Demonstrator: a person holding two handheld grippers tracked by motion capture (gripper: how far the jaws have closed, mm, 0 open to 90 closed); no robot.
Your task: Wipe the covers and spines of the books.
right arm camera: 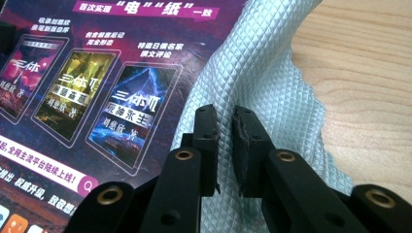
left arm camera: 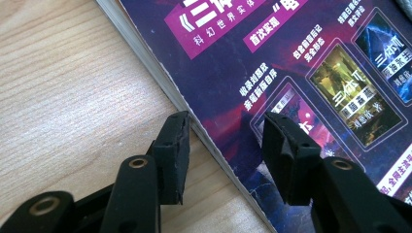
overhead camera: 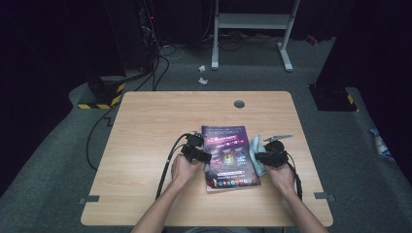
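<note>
While flat on the table [overhead camera: 145, 126], magazine [overhead camera: 228, 155] beside pale blue cloth [overhead camera: 257, 153].

The magazine [left arm camera: 272, 63] has a glossy printed paper cover. The cloth [right arm camera: 272, 82] is pale woven fabric with a quilted diamond texture (faintly shiny), and the table [overhead camera: 145, 126] is matt light wood-grain.

Wooden table [overhead camera: 145, 145] bears magazine [overhead camera: 229, 158] and cloth [overhead camera: 257, 155].
</note>
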